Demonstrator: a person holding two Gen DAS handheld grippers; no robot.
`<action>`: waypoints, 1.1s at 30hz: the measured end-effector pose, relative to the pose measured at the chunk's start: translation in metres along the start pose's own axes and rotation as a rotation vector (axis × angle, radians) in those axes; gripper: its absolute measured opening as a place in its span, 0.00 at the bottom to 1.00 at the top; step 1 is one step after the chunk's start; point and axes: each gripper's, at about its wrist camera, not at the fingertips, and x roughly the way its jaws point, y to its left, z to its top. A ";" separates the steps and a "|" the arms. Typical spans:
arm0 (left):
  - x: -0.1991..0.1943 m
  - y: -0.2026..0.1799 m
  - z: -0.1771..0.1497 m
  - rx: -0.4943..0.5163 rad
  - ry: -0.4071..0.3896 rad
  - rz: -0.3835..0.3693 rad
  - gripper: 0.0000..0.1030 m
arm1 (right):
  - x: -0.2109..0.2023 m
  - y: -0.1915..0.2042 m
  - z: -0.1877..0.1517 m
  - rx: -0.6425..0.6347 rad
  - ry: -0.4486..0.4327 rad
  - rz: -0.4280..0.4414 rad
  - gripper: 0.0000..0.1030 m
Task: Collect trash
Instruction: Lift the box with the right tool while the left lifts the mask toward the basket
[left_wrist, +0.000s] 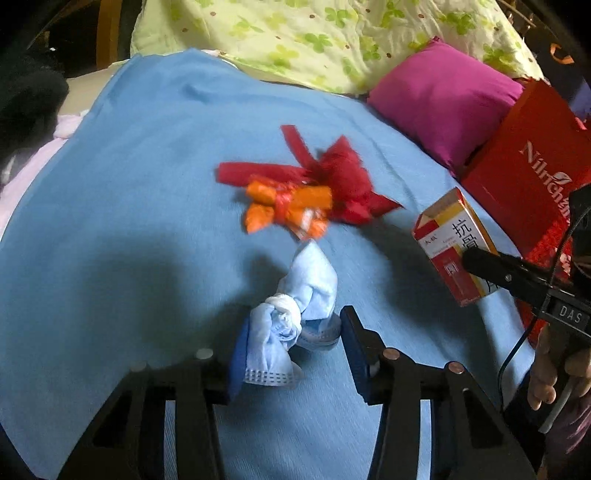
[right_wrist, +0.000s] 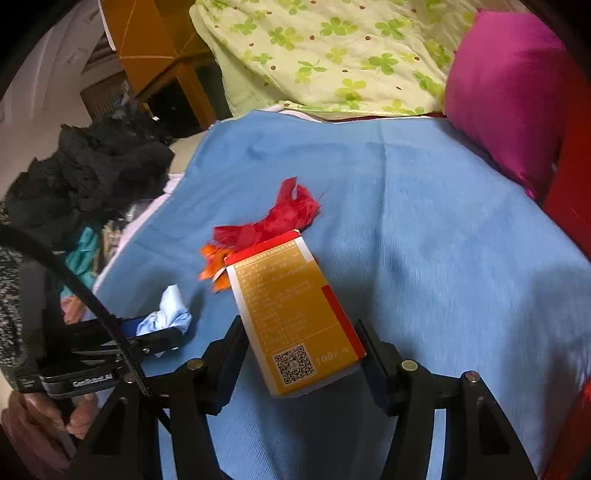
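A crumpled light-blue face mask (left_wrist: 295, 314) lies on the blue blanket (left_wrist: 129, 221) between the two fingers of my left gripper (left_wrist: 295, 354), which stands open around it; the left finger touches the mask. Beyond it lie an orange wrapper (left_wrist: 288, 210) and red paper scraps (left_wrist: 332, 177). My right gripper (right_wrist: 299, 354) is shut on a red, white and orange medicine box (right_wrist: 295, 314) and holds it above the blanket (right_wrist: 443, 240). The box (left_wrist: 458, 247) and the right gripper's finger also show in the left wrist view. The mask (right_wrist: 166, 314), wrapper (right_wrist: 214, 266) and red scraps (right_wrist: 277, 218) show in the right wrist view.
A red paper bag (left_wrist: 528, 173) stands at the right beside a magenta pillow (left_wrist: 443, 96). A green-flowered quilt (left_wrist: 332, 37) lies at the back. Dark clothing (right_wrist: 92, 173) is piled at the left edge of the bed.
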 end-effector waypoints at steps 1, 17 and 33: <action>-0.006 -0.002 -0.004 -0.001 -0.005 0.002 0.47 | -0.008 0.001 -0.005 0.008 -0.004 0.008 0.60; -0.136 -0.084 -0.017 0.111 -0.264 0.252 0.48 | -0.150 0.040 -0.034 -0.019 -0.198 0.055 0.60; -0.223 -0.134 -0.037 0.200 -0.452 0.368 0.48 | -0.216 0.071 -0.063 -0.066 -0.301 0.075 0.60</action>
